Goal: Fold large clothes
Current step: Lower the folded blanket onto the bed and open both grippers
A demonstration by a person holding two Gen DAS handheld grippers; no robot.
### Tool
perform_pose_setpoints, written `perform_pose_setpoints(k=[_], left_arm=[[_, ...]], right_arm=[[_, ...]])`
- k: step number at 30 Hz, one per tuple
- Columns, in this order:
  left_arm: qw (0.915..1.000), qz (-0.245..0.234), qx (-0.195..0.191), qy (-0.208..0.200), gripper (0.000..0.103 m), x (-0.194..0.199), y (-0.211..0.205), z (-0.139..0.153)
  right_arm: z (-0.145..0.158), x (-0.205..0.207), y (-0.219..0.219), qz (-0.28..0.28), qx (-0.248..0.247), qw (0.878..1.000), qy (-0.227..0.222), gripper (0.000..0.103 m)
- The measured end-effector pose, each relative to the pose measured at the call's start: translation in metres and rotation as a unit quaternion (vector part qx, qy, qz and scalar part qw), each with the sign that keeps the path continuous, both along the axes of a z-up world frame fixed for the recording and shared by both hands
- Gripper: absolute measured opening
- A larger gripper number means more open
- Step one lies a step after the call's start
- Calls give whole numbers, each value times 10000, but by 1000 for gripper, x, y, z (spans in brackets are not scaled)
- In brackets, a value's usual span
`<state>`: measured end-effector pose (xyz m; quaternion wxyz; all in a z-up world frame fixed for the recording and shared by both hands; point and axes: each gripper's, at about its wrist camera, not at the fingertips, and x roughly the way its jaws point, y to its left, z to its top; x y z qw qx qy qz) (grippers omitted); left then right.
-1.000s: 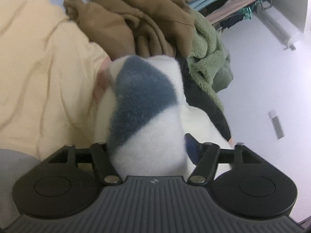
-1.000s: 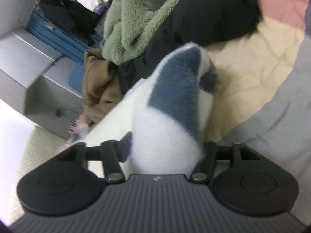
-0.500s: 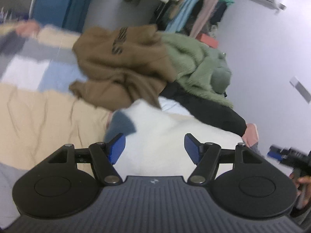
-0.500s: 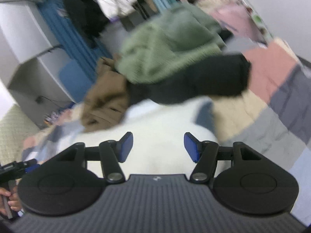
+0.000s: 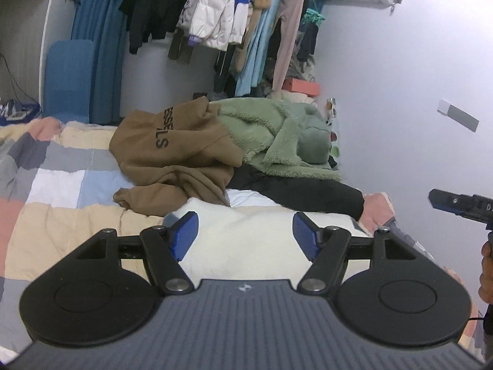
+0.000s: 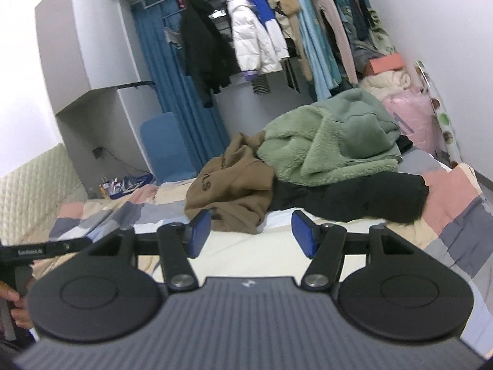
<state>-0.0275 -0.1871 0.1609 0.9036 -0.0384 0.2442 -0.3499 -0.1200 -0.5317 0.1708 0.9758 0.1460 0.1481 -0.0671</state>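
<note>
White fleece (image 5: pixel 246 240): we see it flat on the near bed, below both claws.
Left claw (image 5: pixel 245 236): ours, jaws wide, gripping nothing.
Right claw (image 6: pixel 251 232): ours, jaws wide, nothing between them.
Far pile: brown hoodie (image 5: pixel 172 151) left, green fleece (image 5: pixel 277 135) right, black garment (image 6: pixel 354 197) underneath.
Quilt (image 5: pixel 55 178): patchwork.

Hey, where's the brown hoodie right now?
The brown hoodie lies heaped on the patchwork quilt, left of the green fleece jacket in both views, just beyond the white fleece garment.
</note>
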Motion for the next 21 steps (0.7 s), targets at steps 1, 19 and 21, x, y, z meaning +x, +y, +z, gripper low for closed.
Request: perform_pose_setpoints(k=[1,19,21], left_arm=[[10000,-22,-29,-46,73,-8,1,0],[9979,189,210,-579,75,-90,24,-52],[9982,163,162,-552,75,-92,27,-59]], right_arm=[[-2,-3,8,12,-67,10000,-1,62],[-59,-38,109,-200,-714,9971,151,62],[-61,-44,114,-248,-728,9970,125,62]])
